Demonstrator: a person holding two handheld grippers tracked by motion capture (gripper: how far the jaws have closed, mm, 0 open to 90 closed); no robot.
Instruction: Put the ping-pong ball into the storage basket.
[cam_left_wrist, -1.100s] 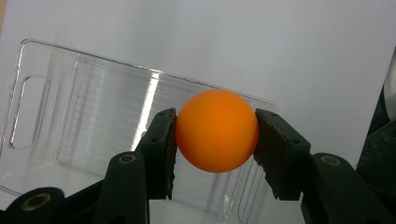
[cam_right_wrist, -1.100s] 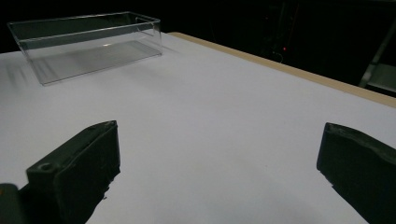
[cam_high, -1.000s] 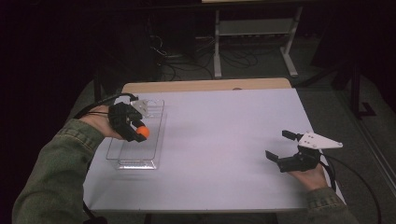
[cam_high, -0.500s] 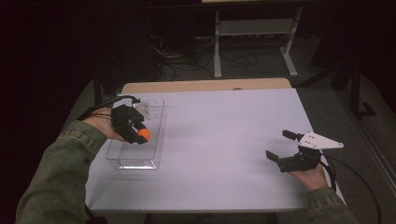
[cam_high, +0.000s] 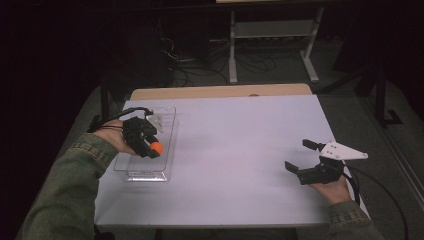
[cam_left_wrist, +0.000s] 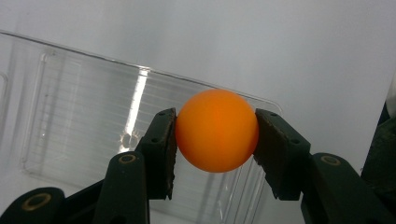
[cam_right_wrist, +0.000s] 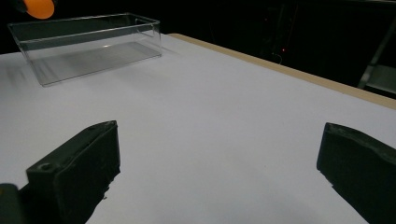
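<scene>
A small, smooth orange ball (cam_left_wrist: 217, 130) is pinched at its sides between the left tongs (cam_high: 152, 148), held above a clear, rectangular plastic tray (cam_high: 145, 175) lying flat at the counter's left side.

One orange ball (cam_left_wrist: 216, 130). One clear plastic tray (cam_high: 142, 172). One white-topped table (cam_high: 240, 150). Two grippers: left gripper (cam_high: 151, 148), right gripper (cam_high: 300, 156). Four black jaws in all, two per gripper. One person, two forearms in green sleeves. One metal shelf frame (cam_high: 272, 30) behind table.
</scene>
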